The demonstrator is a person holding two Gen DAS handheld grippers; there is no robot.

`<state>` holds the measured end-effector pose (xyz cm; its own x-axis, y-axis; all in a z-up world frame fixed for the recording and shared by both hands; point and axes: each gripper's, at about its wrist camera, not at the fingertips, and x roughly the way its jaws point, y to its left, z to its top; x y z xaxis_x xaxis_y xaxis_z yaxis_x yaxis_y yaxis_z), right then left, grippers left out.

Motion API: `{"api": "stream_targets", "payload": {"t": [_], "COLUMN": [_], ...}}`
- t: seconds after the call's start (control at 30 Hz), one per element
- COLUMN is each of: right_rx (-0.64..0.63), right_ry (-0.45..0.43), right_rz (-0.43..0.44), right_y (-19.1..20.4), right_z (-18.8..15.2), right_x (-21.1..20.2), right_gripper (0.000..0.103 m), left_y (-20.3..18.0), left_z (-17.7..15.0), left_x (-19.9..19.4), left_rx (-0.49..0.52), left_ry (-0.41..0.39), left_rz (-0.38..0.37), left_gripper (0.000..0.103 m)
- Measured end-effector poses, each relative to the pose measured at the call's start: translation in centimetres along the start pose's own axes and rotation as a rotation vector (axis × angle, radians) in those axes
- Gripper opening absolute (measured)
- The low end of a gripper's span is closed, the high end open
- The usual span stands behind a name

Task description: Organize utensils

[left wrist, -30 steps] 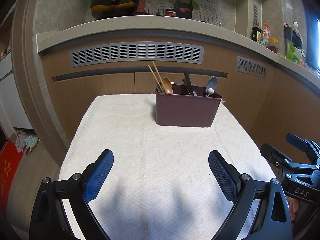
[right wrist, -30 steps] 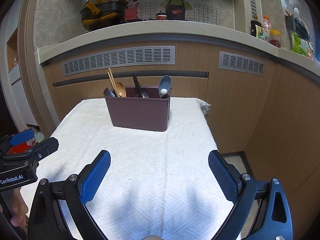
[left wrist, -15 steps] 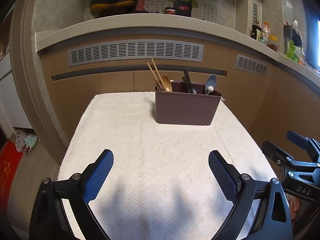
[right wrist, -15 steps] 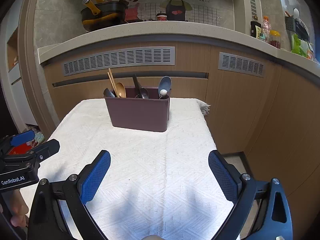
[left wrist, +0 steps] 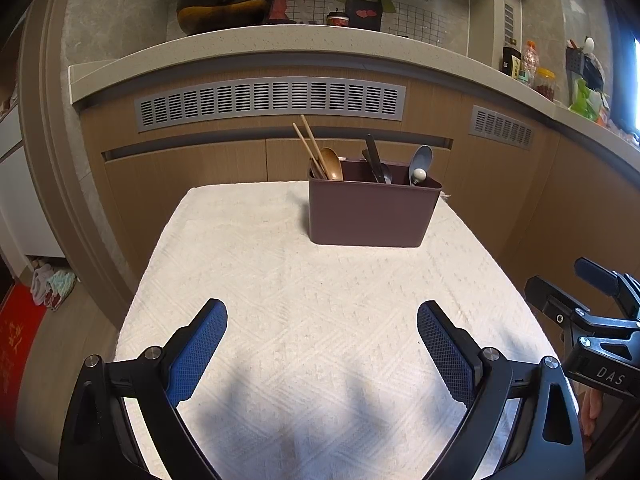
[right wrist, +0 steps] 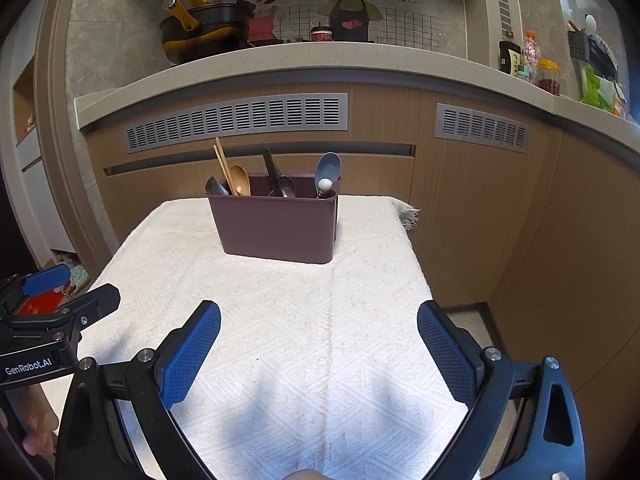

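**Utensils gathered in the caddy, both grippers held wide and empty**

A dark maroon utensil caddy point(left wrist: 372, 216) is seen standing upright at the far end of the worktop point(left wrist: 280, 320), which is covered by a white textured cloth point(right wrist: 320, 340). Inside the caddy, a pair of wooden chopsticks point(left wrist: 306, 140) and a wooden spoon point(left wrist: 331, 163) are held at its left end, leaning to the left. A dark utensil handle point(left wrist: 374, 158) is propped in the middle part, and a grey-blue spoon point(left wrist: 422, 159) with a small white knob-ended piece point(left wrist: 419, 175) just in front of it is kept at the right end. In the right wrist view a further dark utensil point(right wrist: 215, 187) is visible at the caddy's left edge.

The left gripper point(left wrist: 322, 334) is held over the near part of the cloth, its blue-padded fingers point(left wrist: 198, 350) spread wide with nothing between them. The right gripper point(right wrist: 318, 334) is likewise held wide apart and empty, well short of the caddy. Each gripper is glimpsed at the edge of the other's view.
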<state>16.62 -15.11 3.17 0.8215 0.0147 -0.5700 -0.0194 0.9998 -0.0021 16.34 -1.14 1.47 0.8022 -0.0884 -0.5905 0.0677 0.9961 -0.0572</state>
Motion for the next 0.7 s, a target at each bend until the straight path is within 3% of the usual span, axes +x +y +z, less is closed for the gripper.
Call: {"api": "stream_targets", "payload": {"t": [0.7], "right_rx": [0.007], "right_ry": [0.010], "right_rz": [0.003], "right_y": [-0.28], "right_z": [0.00], "right_x": [0.26], "right_gripper": [0.100], "left_y": [-0.19], "left_z": [-0.37], "left_x": [-0.11], "left_rx": [0.007], "left_ry": [0.003], "left_rz": [-0.001], "left_gripper": [0.096]}}
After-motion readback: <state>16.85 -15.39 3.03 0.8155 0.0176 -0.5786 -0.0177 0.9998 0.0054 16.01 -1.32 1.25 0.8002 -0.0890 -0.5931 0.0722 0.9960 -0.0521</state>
